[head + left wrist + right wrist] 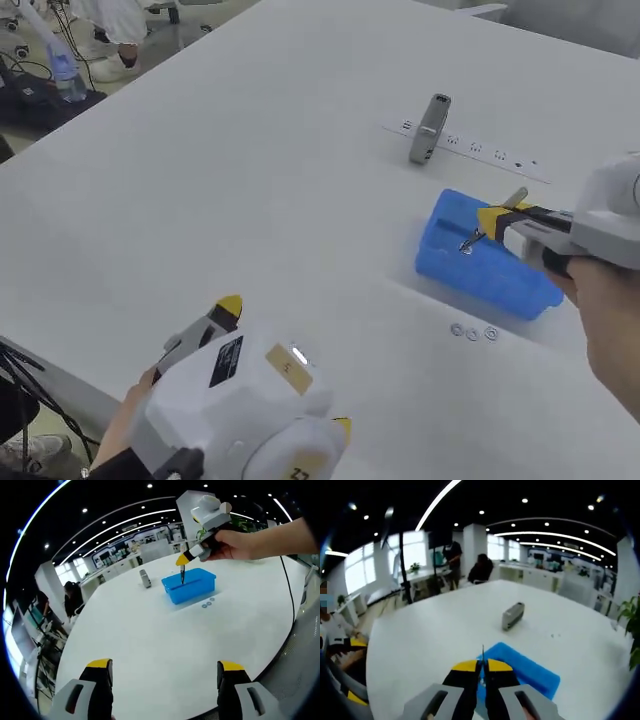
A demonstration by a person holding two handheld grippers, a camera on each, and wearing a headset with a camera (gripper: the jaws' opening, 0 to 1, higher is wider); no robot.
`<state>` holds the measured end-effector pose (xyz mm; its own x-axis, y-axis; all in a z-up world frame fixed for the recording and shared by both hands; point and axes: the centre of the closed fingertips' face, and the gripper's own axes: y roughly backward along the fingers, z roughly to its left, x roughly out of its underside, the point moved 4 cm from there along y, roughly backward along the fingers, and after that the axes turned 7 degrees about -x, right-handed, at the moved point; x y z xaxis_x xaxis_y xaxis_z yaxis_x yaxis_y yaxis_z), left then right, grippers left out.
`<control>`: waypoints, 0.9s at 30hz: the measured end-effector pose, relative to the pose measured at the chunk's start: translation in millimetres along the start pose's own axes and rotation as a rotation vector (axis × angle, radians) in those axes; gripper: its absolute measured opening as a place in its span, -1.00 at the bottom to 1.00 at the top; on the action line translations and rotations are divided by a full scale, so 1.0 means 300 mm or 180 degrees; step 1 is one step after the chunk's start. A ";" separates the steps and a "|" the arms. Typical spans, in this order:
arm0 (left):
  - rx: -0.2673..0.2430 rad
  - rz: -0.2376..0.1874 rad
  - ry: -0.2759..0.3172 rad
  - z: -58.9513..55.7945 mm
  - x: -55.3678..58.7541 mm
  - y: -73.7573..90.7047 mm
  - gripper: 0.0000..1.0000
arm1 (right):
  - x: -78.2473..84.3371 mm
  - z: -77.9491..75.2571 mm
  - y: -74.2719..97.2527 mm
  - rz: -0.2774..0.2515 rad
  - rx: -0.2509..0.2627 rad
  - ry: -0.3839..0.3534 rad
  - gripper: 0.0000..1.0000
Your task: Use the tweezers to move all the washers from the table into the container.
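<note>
Drop-off time probably: tweezers (pixel 472 240) are clamped in the closed right gripper (pixel 490 222) over the container (pixel 480 282), left gripper (pixel 162 666) held wide, empty; washers (pixel 472 333) beside the container get grabbed next.

A smooth, matt white desk (pixel 250 200) carries a blue plastic container (pixel 470 285) at centre right, faintly glossy; below it, three washers (pixel 472 333) of bright metal. The tweezers (pixel 470 241) are slim grey metal; the block (pixel 430 128) at upper centre looks dull grey.
</note>
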<state>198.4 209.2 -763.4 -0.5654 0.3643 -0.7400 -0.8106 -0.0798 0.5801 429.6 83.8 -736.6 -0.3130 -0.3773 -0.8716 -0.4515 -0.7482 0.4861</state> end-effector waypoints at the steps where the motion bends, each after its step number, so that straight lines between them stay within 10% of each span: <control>1: 0.0000 -0.0002 0.0005 0.000 0.000 0.000 0.76 | 0.011 0.000 -0.009 0.0015 0.0002 -0.0004 -1.00; 27: -0.0046 -0.0036 0.0124 0.016 -0.006 0.003 0.74 | 0.103 -0.050 -0.083 0.0151 0.0033 -0.0278 -0.96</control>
<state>199.4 213.0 -760.0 -0.5615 0.3289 -0.7593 -0.8189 -0.0893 0.5669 443.7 82.5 -776.4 -0.4057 -0.3627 -0.8390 -0.4430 -0.7248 0.5276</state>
